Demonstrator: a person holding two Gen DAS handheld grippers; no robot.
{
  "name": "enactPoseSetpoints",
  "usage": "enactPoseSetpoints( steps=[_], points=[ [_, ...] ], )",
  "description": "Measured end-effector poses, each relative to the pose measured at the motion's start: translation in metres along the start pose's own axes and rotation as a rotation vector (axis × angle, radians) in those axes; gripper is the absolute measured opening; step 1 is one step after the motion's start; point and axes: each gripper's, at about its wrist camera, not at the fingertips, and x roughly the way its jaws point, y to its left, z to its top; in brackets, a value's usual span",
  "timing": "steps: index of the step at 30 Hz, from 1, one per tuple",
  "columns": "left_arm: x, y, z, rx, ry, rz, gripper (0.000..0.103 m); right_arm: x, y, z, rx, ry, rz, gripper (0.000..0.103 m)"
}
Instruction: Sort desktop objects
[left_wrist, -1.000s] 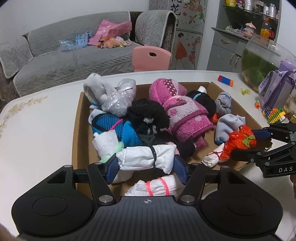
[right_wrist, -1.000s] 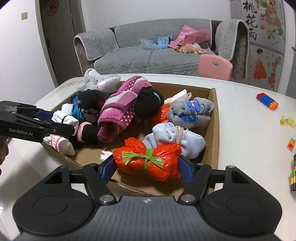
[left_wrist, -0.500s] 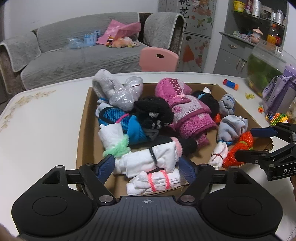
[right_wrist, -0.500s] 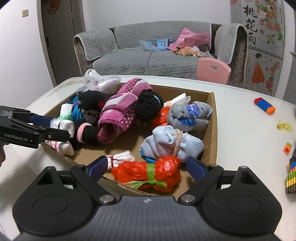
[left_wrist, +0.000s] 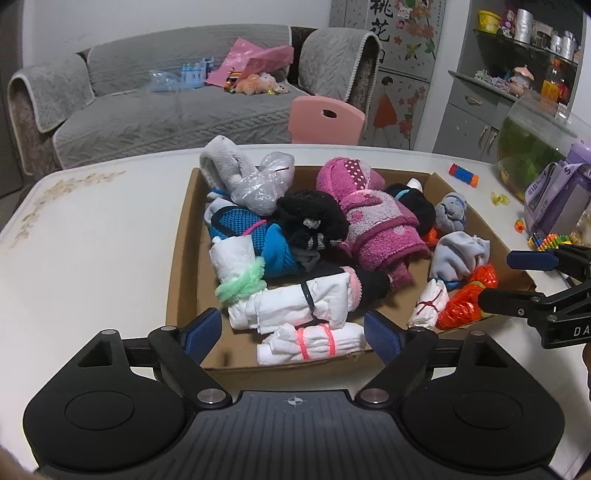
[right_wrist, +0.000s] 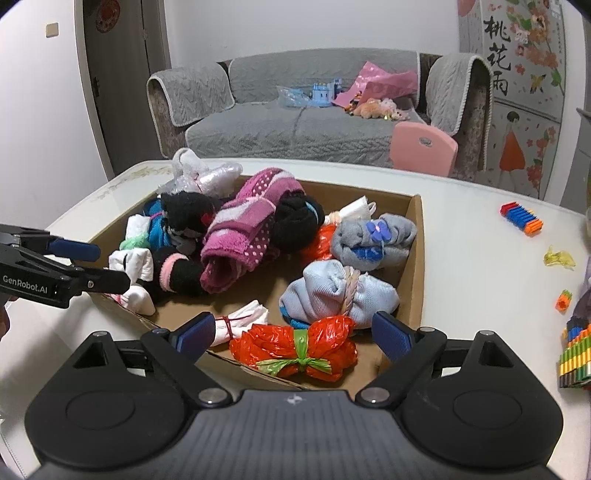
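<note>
A shallow cardboard box (left_wrist: 184, 258) on the white table holds several tied cloth bundles. My left gripper (left_wrist: 291, 326) hovers at its near edge, jaws opening. A white bundle with a black band (left_wrist: 295, 302) and one with pink bands (left_wrist: 314, 341) lie loose in the box, clear of both pads. My right gripper (right_wrist: 293, 330) stands open at the box's other near corner (right_wrist: 415, 258). A red plastic bundle with a green tie (right_wrist: 295, 349) rests in the box between its fingers, untouched. Each gripper shows in the other's view: the right gripper (left_wrist: 517, 277) and the left gripper (right_wrist: 81, 266).
A pink towel roll (left_wrist: 373, 221), black, blue and grey bundles fill the box. Colourful toy blocks (right_wrist: 521, 218) and small bits lie on the table to the right, near a purple bottle (left_wrist: 561, 199) and a fish tank (left_wrist: 532, 147). A pink chair (left_wrist: 325, 120) stands behind the table.
Both grippers opened. The left let go of the black-banded white bundle and the right let go of the red bundle; both bundles now lie in the box.
</note>
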Motion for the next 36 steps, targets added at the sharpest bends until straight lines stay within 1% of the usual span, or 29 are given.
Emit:
enactPoseSetpoints(
  steps=[6, 9, 13, 16, 18, 20, 24, 26, 29, 32, 36],
  points=[
    [-0.017, -0.002, -0.006, -0.013, -0.016, -0.002, 0.090, -0.015, 0.001, 0.001, 0.003, -0.028, 0.000, 0.091],
    [-0.028, -0.006, -0.010, -0.014, -0.032, 0.018, 0.091, -0.025, 0.000, 0.000, 0.013, -0.051, 0.002, 0.092],
    [-0.045, -0.018, -0.015, 0.033, -0.058, 0.062, 0.091, -0.040, 0.000, -0.006, 0.044, -0.082, 0.022, 0.092],
    [-0.057, -0.029, -0.021, 0.086, -0.107, 0.094, 0.094, -0.051, 0.002, -0.012, 0.060, -0.100, 0.038, 0.092],
    [-0.063, -0.036, -0.026, 0.116, -0.127, 0.105, 0.095, -0.058, 0.005, -0.015, 0.064, -0.114, 0.045, 0.092],
    [-0.066, -0.042, -0.028, 0.125, -0.143, 0.114, 0.096, -0.064, 0.008, -0.016, 0.067, -0.123, 0.055, 0.093],
    [-0.073, -0.046, -0.030, 0.109, -0.153, 0.101, 0.098, -0.074, 0.016, -0.018, 0.057, -0.139, 0.071, 0.093],
    [-0.078, -0.046, -0.030, 0.091, -0.154, 0.075, 0.102, -0.078, 0.019, -0.019, 0.054, -0.146, 0.077, 0.093],
    [-0.085, -0.046, -0.032, 0.070, -0.172, 0.065, 0.102, -0.083, 0.022, -0.021, 0.054, -0.154, 0.085, 0.094],
    [-0.090, -0.046, -0.033, 0.057, -0.181, 0.038, 0.102, -0.086, 0.025, -0.022, 0.051, -0.160, 0.088, 0.094],
    [-0.097, -0.050, -0.030, 0.060, -0.197, 0.046, 0.102, -0.092, 0.029, -0.021, 0.046, -0.174, 0.092, 0.094]
  ],
)
